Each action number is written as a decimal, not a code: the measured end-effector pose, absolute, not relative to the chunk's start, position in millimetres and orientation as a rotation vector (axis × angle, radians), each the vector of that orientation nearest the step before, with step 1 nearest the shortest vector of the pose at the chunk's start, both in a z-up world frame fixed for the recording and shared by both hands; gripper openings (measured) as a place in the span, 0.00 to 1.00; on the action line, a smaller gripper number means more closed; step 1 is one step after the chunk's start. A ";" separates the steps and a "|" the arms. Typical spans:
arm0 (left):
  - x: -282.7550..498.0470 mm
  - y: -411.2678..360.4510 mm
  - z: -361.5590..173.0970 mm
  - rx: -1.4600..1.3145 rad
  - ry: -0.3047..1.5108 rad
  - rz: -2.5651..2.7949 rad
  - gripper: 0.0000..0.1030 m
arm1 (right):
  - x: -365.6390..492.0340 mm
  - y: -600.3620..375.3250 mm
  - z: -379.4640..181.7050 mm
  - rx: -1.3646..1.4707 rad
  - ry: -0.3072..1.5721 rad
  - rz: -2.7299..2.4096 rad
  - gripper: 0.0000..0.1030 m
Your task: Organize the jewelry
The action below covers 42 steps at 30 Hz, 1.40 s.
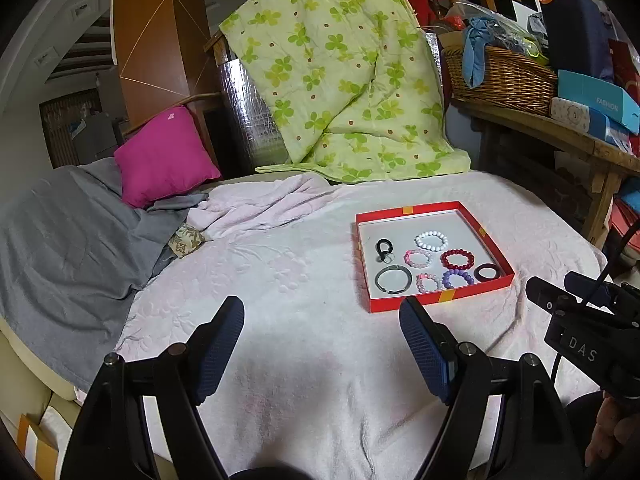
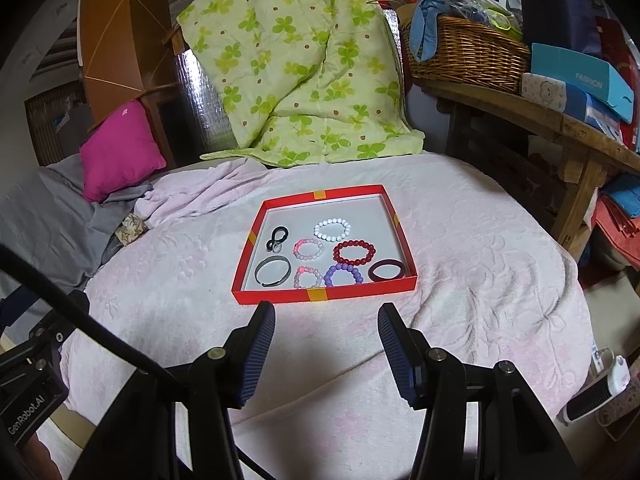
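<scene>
- While both claws are held low over the pale pink blanket point(image 2: 460, 240), the right claw point(image 2: 326, 344) is seen with its ribbed pads spread apart and nothing between them, just short of the near wall of the red tray point(image 2: 280, 295).
- The left claw point(image 1: 322, 344) is likewise held wide apart and unloaded, with the tray ahead and to its right.
- Inside the tray, the near row is made up of a grey-green bangle point(image 2: 273, 271), a small pink bead bracelet point(image 2: 308, 277), a purple bead bracelet point(image 2: 344, 274) and a dark maroon bangle point(image 2: 387, 270).
- Behind these, a black clip with a key ring point(image 2: 277, 238), a second pink bead bracelet point(image 2: 308, 249), a dark red bead bracelet point(image 2: 355, 251) and a white bead bracelet point(image 2: 332, 229) are laid apart from one another.
- Farther back, a magenta cushion point(image 2: 120, 148) and a green clover-print quilt point(image 2: 296, 60) are propped up, and a wicker basket point(image 2: 468, 54) is set on a wooden counter point(image 2: 560, 124).
</scene>
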State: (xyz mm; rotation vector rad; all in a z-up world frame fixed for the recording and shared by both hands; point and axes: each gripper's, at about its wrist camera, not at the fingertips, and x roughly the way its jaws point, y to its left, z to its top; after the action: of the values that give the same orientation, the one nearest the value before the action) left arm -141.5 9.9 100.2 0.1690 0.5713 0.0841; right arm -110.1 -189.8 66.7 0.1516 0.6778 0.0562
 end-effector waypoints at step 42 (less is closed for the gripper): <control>-111.0 18.8 96.0 0.154 0.610 0.120 0.78 | -81.9 -185.6 59.3 0.126 0.693 0.043 0.57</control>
State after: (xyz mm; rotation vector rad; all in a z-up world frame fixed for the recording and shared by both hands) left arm -111.0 18.8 96.0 0.1545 0.6105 0.1196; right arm -81.9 -185.6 59.3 0.1259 0.6929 0.0426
